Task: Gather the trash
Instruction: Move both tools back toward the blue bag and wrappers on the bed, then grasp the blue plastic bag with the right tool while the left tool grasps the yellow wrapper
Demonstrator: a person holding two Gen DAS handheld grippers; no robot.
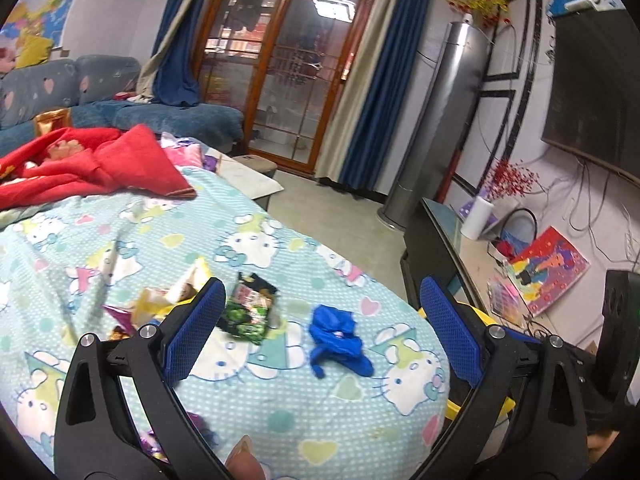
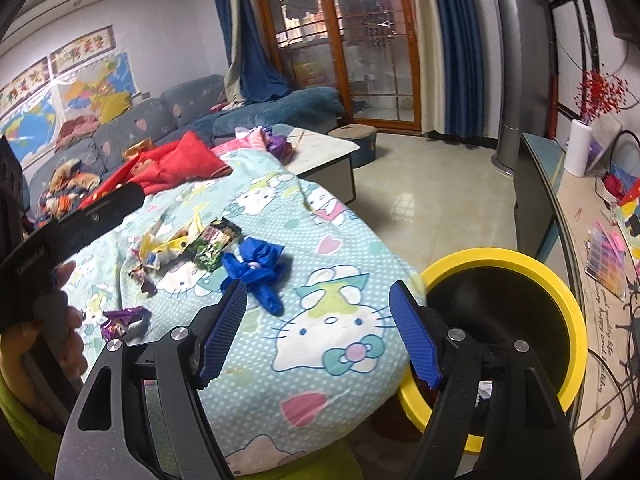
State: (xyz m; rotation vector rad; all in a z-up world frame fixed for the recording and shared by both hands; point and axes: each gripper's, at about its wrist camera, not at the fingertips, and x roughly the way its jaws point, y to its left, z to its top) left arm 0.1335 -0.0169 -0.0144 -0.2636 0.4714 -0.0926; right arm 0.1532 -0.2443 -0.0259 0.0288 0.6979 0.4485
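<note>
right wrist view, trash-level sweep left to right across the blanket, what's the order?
purple wrapper → yellow wrapper → green snack packet → blue crumpled glove → yellow-rimmed bin

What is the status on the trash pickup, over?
Left gripper open, empty. Right gripper open, empty. Blue rag and wrappers lie loose on the blanket; yellow bin beside it. Nothing blocking.

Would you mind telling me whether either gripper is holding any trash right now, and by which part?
Nothing is held: the left gripper and right gripper are both open and empty.
</note>
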